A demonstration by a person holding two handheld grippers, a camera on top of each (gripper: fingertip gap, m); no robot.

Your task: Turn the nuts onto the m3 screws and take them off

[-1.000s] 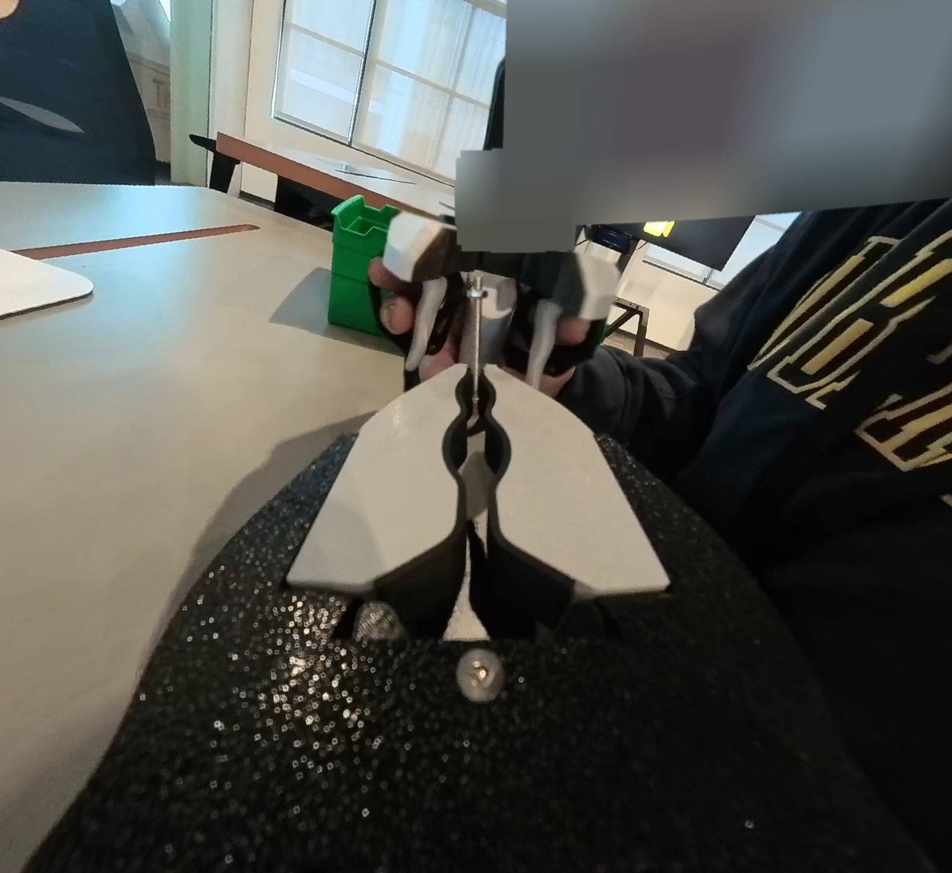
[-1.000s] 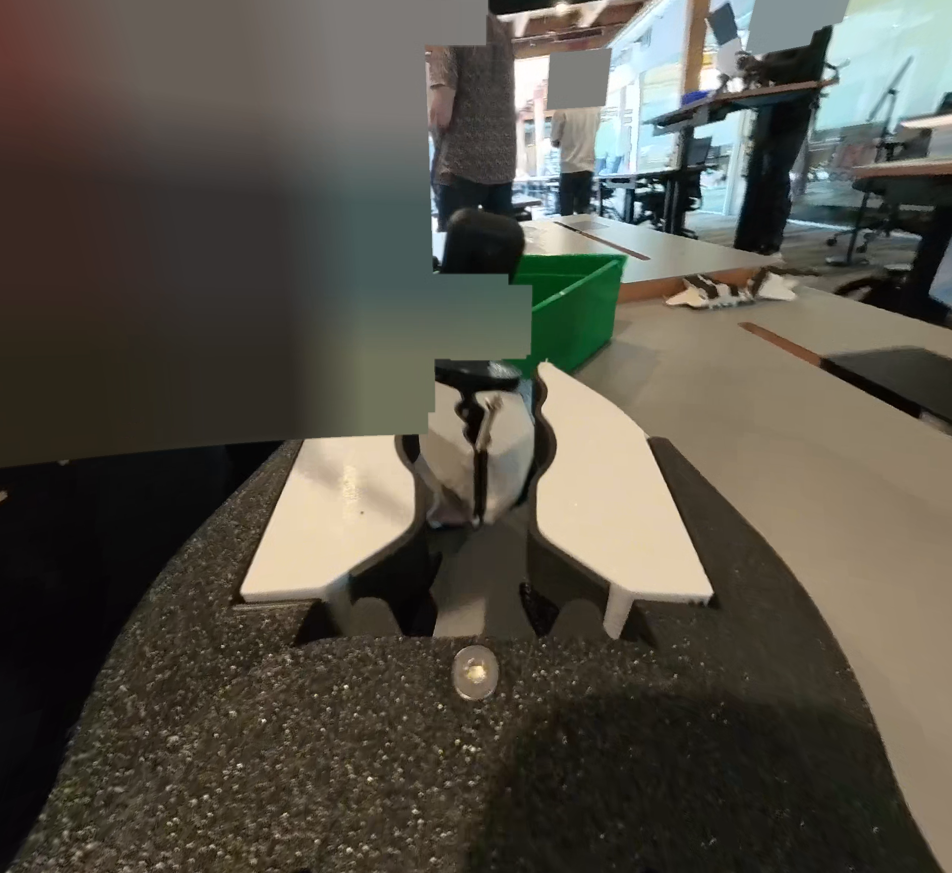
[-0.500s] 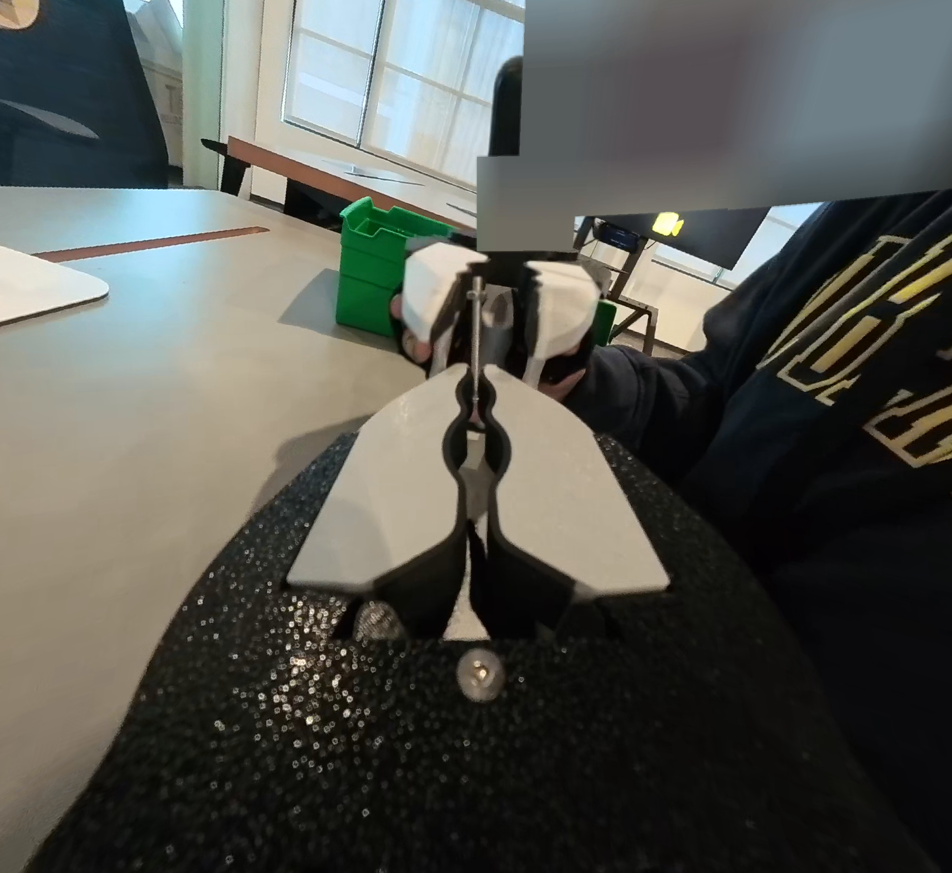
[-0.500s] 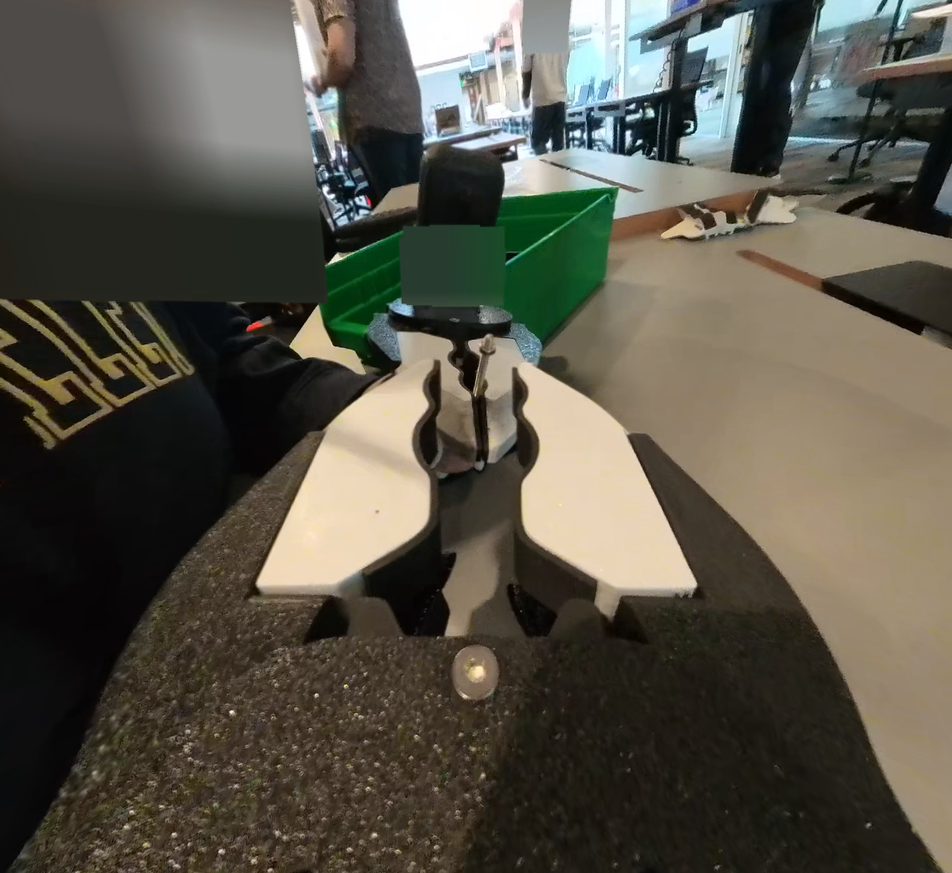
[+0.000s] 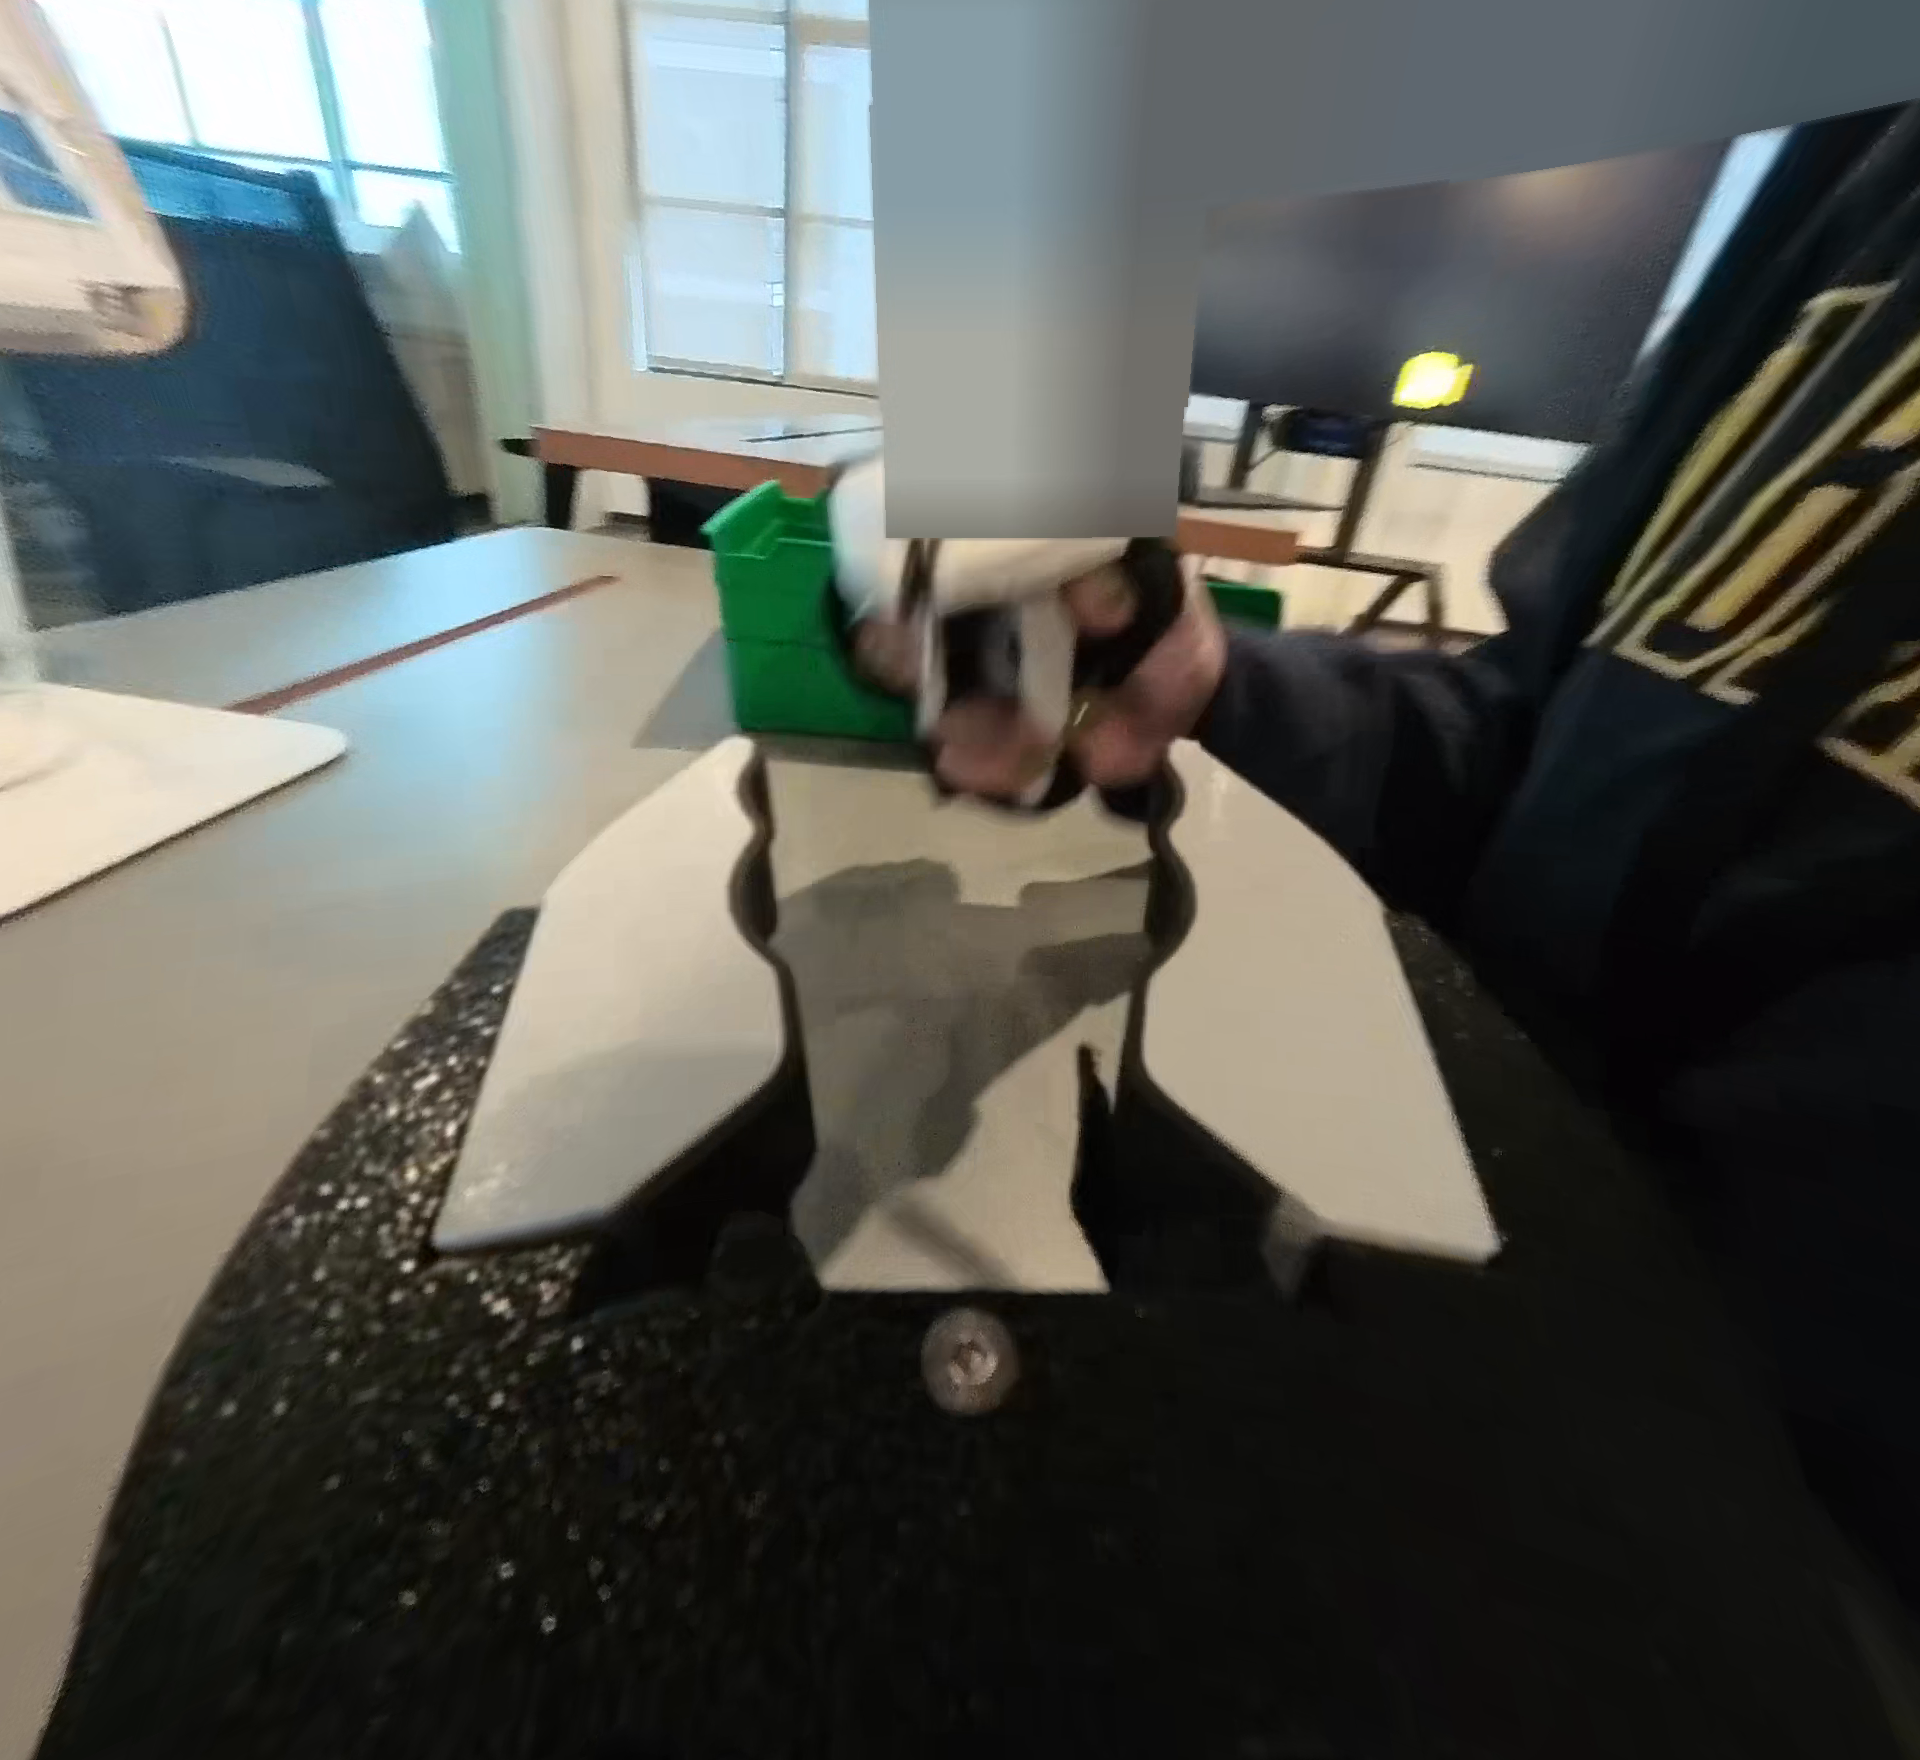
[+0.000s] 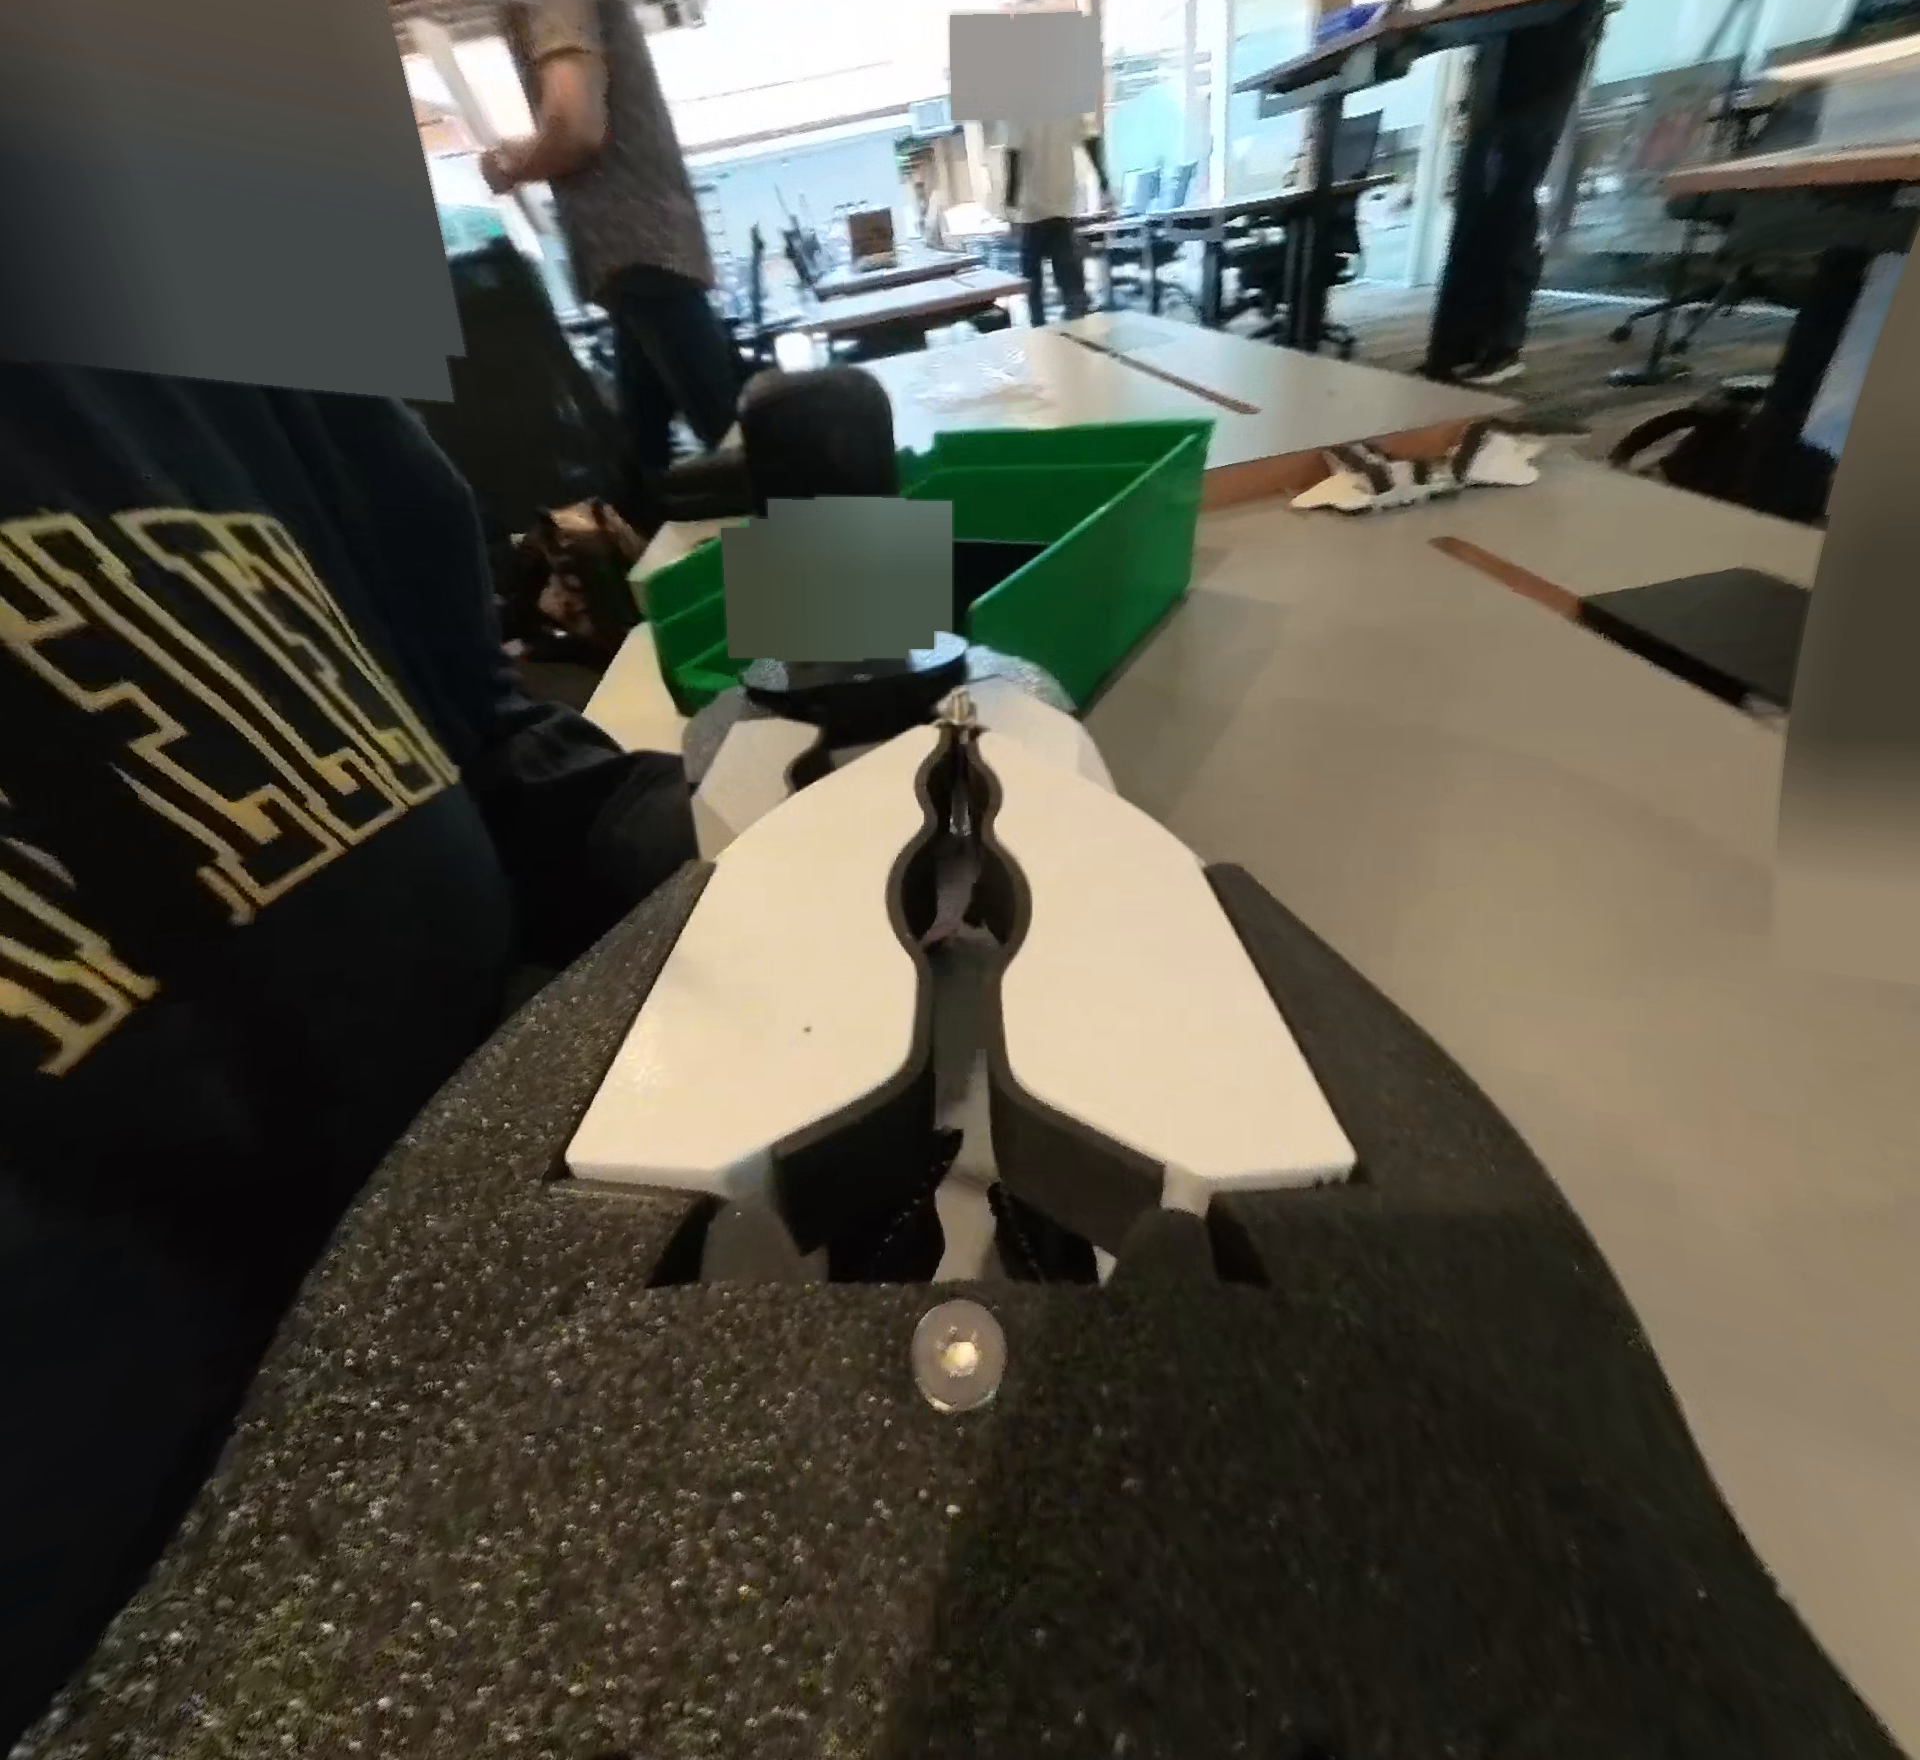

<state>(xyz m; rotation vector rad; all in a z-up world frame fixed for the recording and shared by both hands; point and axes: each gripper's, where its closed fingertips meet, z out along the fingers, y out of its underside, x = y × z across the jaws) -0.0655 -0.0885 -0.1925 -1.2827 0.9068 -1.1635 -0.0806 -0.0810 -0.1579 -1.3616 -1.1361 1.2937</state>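
Observation:
My right gripper (image 6: pixel 958 746) is shut on a thin silver M3 screw (image 6: pixel 961 801). The screw stands upright between the pads, and its top (image 6: pixel 961 708) sticks out above the fingertips with a small wider piece on it. I cannot tell whether that piece is a nut or the head. My left gripper (image 5: pixel 956 791) is wide open and empty over the grey table (image 5: pixel 312 879). Just ahead of it, blurred, is the right gripper (image 5: pixel 997 588) in a hand, holding the screw (image 5: pixel 928 661). In the right wrist view the left gripper's grey fingers (image 6: pixel 1049 734) show just beyond the screw.
A green bin (image 5: pixel 779 640) stands on the table behind the grippers and also shows in the right wrist view (image 6: pixel 1081 557). A white board (image 5: pixel 135 796) lies at the left. A black pad (image 6: pixel 1704 630) lies at the right. A person's dark sweater (image 5: pixel 1662 775) is close by. My two grippers' fingertips are within a few centimetres of each other.
My left gripper was shut on the screw and has opened wide, letting it go. My right gripper's pads have closed on the screw, which now stays in the right grasp.

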